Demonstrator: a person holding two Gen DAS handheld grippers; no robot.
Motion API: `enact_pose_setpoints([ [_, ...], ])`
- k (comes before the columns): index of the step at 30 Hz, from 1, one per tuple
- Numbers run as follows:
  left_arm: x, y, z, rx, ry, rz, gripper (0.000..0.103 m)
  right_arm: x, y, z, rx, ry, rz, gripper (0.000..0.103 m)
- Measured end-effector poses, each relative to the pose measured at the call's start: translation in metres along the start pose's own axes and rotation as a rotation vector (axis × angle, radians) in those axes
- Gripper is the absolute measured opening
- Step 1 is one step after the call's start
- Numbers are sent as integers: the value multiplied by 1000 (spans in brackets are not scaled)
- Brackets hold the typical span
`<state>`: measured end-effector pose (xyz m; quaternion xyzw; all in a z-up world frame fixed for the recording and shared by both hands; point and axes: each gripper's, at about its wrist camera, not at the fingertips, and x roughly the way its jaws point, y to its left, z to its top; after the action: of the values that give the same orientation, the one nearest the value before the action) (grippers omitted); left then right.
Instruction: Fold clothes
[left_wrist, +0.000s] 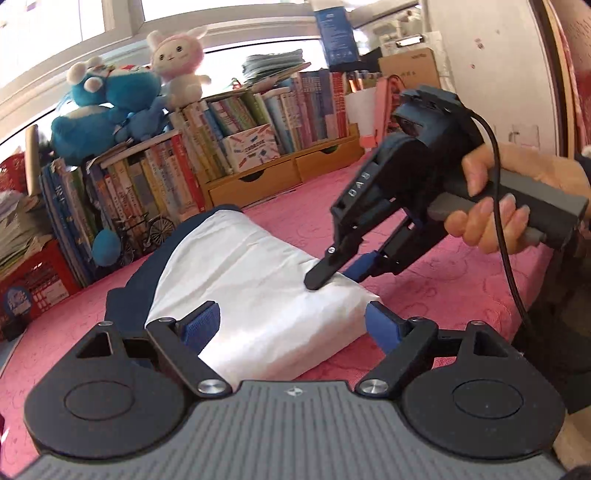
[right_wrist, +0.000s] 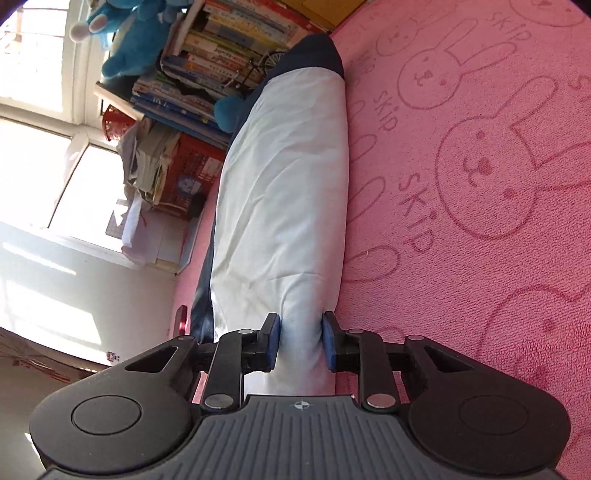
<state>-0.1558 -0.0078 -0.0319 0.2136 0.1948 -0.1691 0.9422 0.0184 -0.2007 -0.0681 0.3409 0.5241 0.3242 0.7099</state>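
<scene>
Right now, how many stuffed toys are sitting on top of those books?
3 show clearly: a blue plush at the left, another blue one leaning on it, and a pink-and-white bunny plush to their right. A small blue plush sits lower, by the books. More may be hidden.

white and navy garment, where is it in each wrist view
Left wrist view: the white and navy garment lies centre on the pink blanket, between the open left gripper fingers.
Right wrist view: it runs up the middle, pinched by the right gripper.
Shared landmark: the blue plush toy.
</scene>
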Motion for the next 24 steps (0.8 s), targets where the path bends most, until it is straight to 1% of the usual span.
enact_pose_setpoints([
  [2,15,-22,0,176,14,-25,87,-1,-2,3,51,3,25,25],
  [4,26,-37,-6,304,21,-25,87,-3,-5,6,102,7,50,25],
  [7,40,-49,-14,419,0,17,87,-5,-6,8,148,10,83,25],
  [9,46,-56,-14,474,-8,47,86,-5,-8,9,161,15,97,25],
  [10,47,-57,-12,483,-18,41,79,-5,-8,9,164,18,100,25],
  [11,50,-59,-11,498,-18,47,66,-5,-8,9,166,21,101,25],
  [12,53,-63,-11,531,-20,66,62,-4,-10,9,169,24,101,25],
  [13,56,-66,-12,564,-23,84,54,-4,-11,9,172,27,101,25],
  [14,59,-68,-14,579,-28,90,49,-4,-12,9,175,29,101,25],
  [15,61,-70,-16,595,-33,95,48,-4,-14,9,181,30,97,26],
  [16,63,-71,-18,608,-36,99,42,-3,-16,9,187,30,94,26],
  [18,68,-63,-16,498,17,45,33,0,-21,9,195,17,84,31],
  [19,69,-56,-14,423,19,24,31,4,-24,9,196,2,78,32],
  [20,70,-49,-13,348,22,3,30,9,-26,9,196,-12,72,23],
  [21,71,-43,-11,277,23,-16,29,13,-29,9,197,-26,66,21],
  [22,70,-40,-14,270,8,-22,29,18,-28,12,185,-36,59,19],
  [23,69,-38,-16,264,-6,-26,29,22,-25,16,168,-46,46,21],
  [24,68,-41,-17,288,-8,-11,29,25,-22,19,139,-57,34,21],
])
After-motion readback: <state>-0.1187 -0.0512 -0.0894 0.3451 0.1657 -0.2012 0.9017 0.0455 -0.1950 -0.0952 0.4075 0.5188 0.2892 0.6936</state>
